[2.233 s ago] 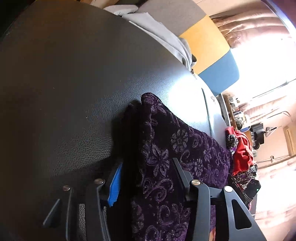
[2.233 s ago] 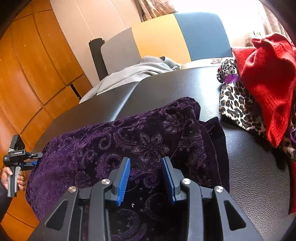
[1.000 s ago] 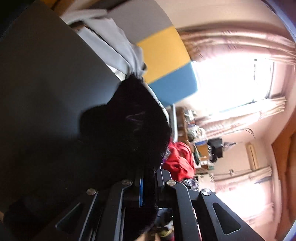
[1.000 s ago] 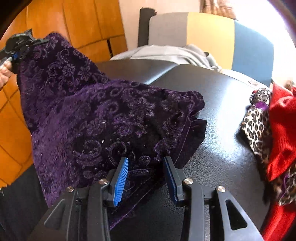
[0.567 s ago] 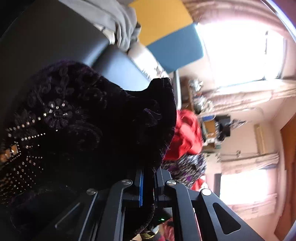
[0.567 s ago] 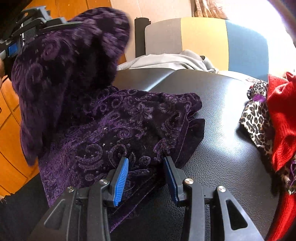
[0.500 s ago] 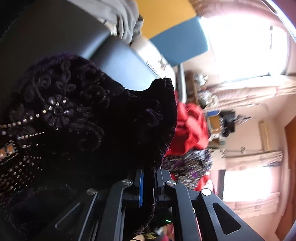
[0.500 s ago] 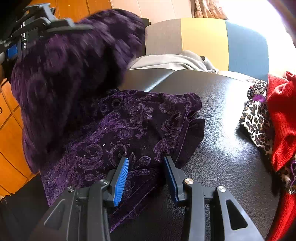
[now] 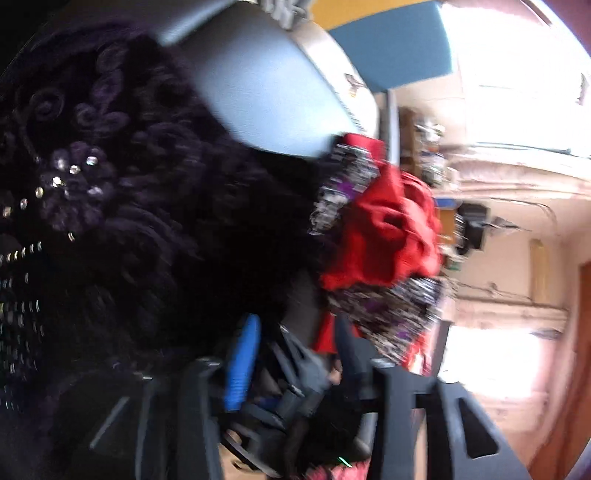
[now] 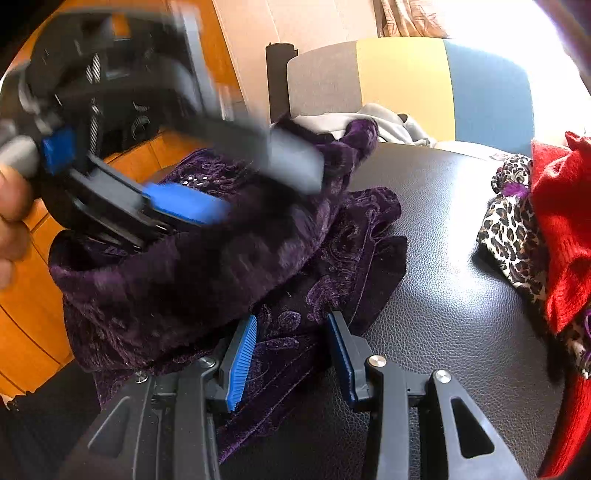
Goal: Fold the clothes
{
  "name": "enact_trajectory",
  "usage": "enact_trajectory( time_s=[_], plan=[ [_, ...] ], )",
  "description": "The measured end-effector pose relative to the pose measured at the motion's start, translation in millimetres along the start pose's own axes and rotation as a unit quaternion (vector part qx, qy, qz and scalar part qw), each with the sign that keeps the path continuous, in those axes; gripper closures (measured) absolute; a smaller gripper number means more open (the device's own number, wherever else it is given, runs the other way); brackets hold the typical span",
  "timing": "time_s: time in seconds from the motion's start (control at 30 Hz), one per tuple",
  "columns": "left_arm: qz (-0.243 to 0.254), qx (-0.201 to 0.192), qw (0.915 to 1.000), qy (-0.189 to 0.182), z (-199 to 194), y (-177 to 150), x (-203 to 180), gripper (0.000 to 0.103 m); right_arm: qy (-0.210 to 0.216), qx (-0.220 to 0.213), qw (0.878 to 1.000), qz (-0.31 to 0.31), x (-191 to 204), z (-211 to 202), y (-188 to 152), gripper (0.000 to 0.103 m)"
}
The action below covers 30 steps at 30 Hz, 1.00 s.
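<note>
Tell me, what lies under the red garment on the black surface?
A leopard-print cloth sticks out from under the red garment, resting on the black surface. Anything deeper in the pile is covered.

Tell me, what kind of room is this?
Probably a lived-in home room: curtains at a bright window, wooden panelling, and clothes piled on a black padded surface, including a red garment.

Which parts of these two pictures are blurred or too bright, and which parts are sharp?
Left wrist view: almost everything is smeared by motion, the purple garment is nearly black, and the window is burnt out white. Right wrist view: the right gripper and the black surface are sharp; the left gripper is motion-blurred; the top right corner glares.
</note>
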<state>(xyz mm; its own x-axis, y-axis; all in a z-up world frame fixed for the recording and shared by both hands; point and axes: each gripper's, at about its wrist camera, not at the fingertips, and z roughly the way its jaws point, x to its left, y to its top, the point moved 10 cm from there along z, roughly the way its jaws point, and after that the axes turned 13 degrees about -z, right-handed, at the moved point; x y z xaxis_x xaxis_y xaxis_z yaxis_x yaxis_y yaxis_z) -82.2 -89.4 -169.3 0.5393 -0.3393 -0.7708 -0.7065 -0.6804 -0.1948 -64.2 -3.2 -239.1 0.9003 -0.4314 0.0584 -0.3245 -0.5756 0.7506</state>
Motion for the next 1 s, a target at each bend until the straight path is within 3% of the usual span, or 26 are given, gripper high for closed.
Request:
enact_trajectory(
  time_s=[0.13, 0.2, 0.3, 0.43, 0.6, 0.73, 0.77, 0.8, 0.87, 0.93, 1.0],
  plan=[
    [0.037, 0.005, 0.9986, -0.038, -36, -8, -23, 0.051, -0.009, 0.016, 1.0, 0.005, -5, -12, -10, 0.06],
    [0.063, -0.031, 0.9968, -0.04, -72, 5, -16, 0.041, -0.011, 0.022, 1.0, 0.015, -8, -28, -23, 0.058],
    [0.095, -0.094, 0.9908, -0.021, -124, 28, 15, 0.04, -0.035, 0.036, 0.999, 0.013, -11, -62, -42, 0.058],
    [0.106, -0.165, 0.9806, 0.006, -171, 51, 75, 0.039, 0.018, 0.03, 0.999, 0.015, 27, -85, -26, 0.058],
    [0.137, -0.169, 0.9761, 0.01, -157, 35, 114, 0.039, 0.101, 0.018, 0.995, 0.02, 82, -111, 0, 0.049],
    [0.187, -0.164, 0.9686, 0.001, -133, 15, 113, 0.04, 0.131, 0.074, 0.985, 0.086, 97, -70, -17, 0.049],
    [0.202, -0.164, 0.9656, -0.003, -129, 10, 109, 0.04, 0.135, 0.094, 0.981, 0.106, 99, -58, -25, 0.055],
    [0.213, -0.164, 0.9632, -0.003, -119, 4, 99, 0.039, 0.138, 0.108, 0.977, 0.119, 103, -48, -30, 0.075],
    [0.249, -0.162, 0.9548, 0.016, -108, -7, 95, 0.038, 0.129, 0.106, 0.979, 0.118, 110, -50, -28, 0.097],
    [0.275, -0.151, 0.9486, 0.042, -93, -15, 97, 0.037, 0.114, 0.106, 0.981, 0.115, 112, -57, -29, 0.098],
    [0.282, -0.134, 0.948, 0.062, -76, -19, 108, 0.037, 0.085, 0.123, 0.982, 0.118, 103, -62, -44, 0.098]
  ],
)
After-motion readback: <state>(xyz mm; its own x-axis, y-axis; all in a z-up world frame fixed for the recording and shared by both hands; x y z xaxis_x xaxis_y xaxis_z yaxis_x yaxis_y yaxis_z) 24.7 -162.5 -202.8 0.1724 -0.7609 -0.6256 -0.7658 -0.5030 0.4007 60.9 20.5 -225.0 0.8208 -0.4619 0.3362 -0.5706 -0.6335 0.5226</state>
